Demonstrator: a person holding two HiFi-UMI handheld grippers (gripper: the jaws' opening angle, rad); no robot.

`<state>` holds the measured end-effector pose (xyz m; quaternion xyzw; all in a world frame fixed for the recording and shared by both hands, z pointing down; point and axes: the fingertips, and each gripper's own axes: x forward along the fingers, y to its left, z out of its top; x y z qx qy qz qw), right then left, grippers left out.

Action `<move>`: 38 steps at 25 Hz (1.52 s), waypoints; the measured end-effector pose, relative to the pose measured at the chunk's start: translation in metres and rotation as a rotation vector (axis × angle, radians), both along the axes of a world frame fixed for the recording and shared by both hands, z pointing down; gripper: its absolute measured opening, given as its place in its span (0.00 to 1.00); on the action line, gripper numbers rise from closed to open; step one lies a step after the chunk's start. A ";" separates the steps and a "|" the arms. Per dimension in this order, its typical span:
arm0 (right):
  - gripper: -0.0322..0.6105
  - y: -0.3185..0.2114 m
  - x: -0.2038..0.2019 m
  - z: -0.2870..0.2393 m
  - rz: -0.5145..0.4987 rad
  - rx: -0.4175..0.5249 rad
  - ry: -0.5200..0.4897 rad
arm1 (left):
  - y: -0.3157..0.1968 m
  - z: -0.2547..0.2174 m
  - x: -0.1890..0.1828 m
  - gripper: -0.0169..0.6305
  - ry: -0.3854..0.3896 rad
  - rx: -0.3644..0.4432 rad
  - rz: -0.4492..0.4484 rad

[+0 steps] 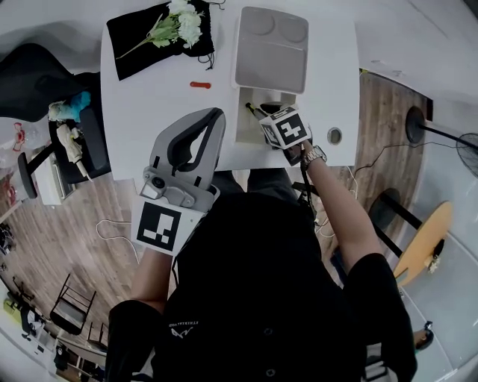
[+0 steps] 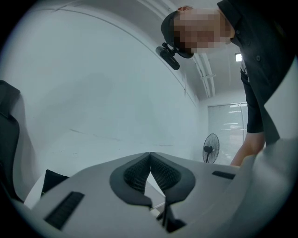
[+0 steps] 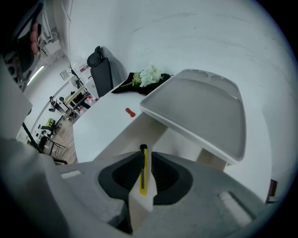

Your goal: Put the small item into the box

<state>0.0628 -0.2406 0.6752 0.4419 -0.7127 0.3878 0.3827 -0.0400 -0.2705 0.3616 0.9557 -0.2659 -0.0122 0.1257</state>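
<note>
white table (image 1: 149,112) is seen carrying the box (image 1: 271,52), which stands open with its grey lid raised at the far side and its pale compartment facing the person. a black office chair (image 1: 45,74) is placed off the table, well to the left of the box. a black cloth (image 1: 149,45) is spread on the table to the left of the box's lid, well apart from it, and a bunch of white flowers (image 1: 179,22) is laid on that cloth.

the left gripper (image 2: 150,155) is held just left of the box's open compartment, above the near table edge. its jaws are pressed together at the tips, and nothing is caught between them.

the right gripper (image 3: 143,158) is pointed into the box from the near side, over the open compartment and below the raised lid. a thin yellow and black item (image 3: 143,174) is pinched edge-on between its jaws, so the item is held at the box's opening and is not set down inside.

a small red piece (image 1: 200,84) is left lying on the table to the left of the box, between the box and the cloth and apart from both.
</note>
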 end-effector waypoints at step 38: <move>0.06 0.058 0.034 -0.308 0.430 0.810 -0.278 | 0.034 -0.029 0.022 0.03 0.009 0.073 0.132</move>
